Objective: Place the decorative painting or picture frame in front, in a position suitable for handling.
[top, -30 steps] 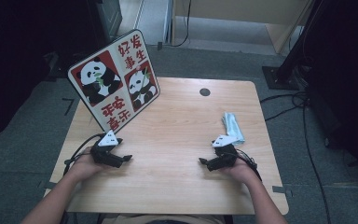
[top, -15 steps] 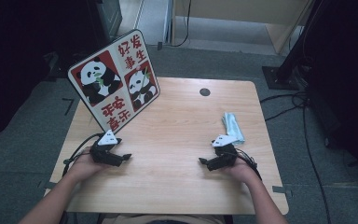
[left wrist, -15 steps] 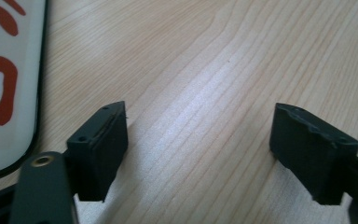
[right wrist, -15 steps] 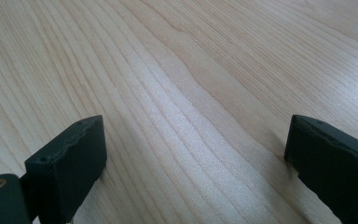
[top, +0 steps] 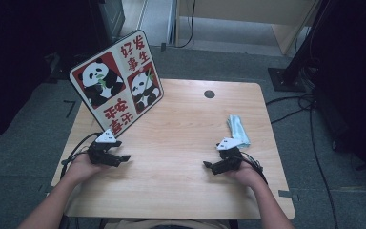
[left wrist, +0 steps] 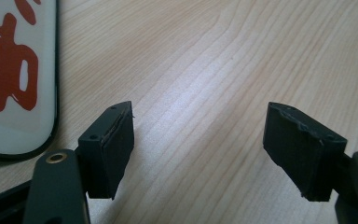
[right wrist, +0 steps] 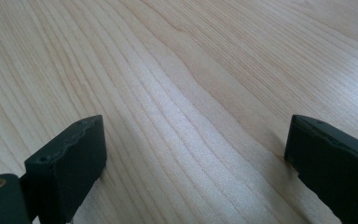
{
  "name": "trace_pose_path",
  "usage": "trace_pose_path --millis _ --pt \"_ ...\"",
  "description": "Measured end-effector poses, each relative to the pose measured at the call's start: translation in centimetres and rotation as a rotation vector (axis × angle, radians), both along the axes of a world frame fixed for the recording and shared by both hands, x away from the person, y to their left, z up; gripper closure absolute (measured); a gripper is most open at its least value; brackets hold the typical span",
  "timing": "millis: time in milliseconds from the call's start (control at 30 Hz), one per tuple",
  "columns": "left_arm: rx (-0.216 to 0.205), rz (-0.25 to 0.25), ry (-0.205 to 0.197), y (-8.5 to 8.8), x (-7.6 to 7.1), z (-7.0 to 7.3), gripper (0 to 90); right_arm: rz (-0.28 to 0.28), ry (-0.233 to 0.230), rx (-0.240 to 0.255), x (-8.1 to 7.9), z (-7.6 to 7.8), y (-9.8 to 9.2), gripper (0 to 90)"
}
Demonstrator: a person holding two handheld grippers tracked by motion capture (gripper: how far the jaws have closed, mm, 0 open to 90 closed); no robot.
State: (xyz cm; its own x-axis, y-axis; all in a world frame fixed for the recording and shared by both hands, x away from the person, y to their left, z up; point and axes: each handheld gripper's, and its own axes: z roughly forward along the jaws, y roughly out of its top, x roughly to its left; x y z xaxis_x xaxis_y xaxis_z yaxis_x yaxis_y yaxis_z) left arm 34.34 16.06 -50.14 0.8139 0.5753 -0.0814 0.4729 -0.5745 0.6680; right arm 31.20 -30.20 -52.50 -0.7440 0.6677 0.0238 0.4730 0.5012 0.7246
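Seen from the high view, a light wooden table point(top: 181, 143) is set on a grey floor. Two forearms come in from the near edge, and a black gripper is held in each hand. The left gripper point(top: 124, 158) is rested on the tabletop close to the left edge, with its tips pointed toward the middle. Just beyond it, a panda sign point(top: 116, 83) is propped at a tilt over the far left corner, printed with two pandas and red characters; its lower corner is seen just behind the gripper's grey plate. The right gripper point(top: 207, 165) is rested near the right edge, pointed inward toward the other, and the two are kept well apart. A folded pale green cloth point(top: 238, 130) is laid flat near the right edge, just beyond the right gripper. A small dark round spot point(top: 209, 94) is seen near the far edge.

In the left gripper view, the left gripper point(left wrist: 198, 144) is shown with its jaws spread wide and only bare wood between them. A rounded corner of the panda sign point(left wrist: 16, 74) is seen at the upper left, just beside one jaw.

In the right gripper view, the right gripper point(right wrist: 193, 154) is shown with its jaws spread wide over bare wood grain, nothing being held.
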Motion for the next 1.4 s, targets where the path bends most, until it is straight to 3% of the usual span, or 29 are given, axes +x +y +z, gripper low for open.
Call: trace_pose_path --millis 200,333,400,633,833,1000,1200,1400 --pt "-0.027 0.013 0.01 1.0 0.1 0.7 24.8 0.0 0.0 0.0 0.0 0.0 0.0 5.6" --pt "-0.029 0.02 0.032 1.6 0.1 1.0 24.8 0.0 0.0 0.0 0.0 0.0 0.0 5.6" --pt "-0.039 0.025 0.064 2.1 0.2 1.1 24.6 0.0 0.0 0.0 0.0 0.0 0.0 5.6" --pt "-0.074 0.04 0.07 3.1 0.2 1.8 30.8 0.0 0.0 0.0 0.0 0.0 0.0 5.6" --pt "-0.099 0.051 0.114 4.1 0.5 2.3 31.6 -0.006 0.003 0.0 -0.1 0.0 0.0 5.5" --pt "-0.124 0.082 0.077 5.0 0.7 3.3 34.7 -0.005 0.002 -0.001 -0.1 0.0 0.0 5.5" --pt "-0.109 0.099 0.08 6.1 1.0 4.2 37.2 -0.005 0.002 -0.001 -0.1 0.0 0.0 5.5" --pt "-0.133 0.136 0.071 7.2 2.1 5.5 39.1 -0.005 0.002 -0.002 -0.1 0.0 0.0 5.5"
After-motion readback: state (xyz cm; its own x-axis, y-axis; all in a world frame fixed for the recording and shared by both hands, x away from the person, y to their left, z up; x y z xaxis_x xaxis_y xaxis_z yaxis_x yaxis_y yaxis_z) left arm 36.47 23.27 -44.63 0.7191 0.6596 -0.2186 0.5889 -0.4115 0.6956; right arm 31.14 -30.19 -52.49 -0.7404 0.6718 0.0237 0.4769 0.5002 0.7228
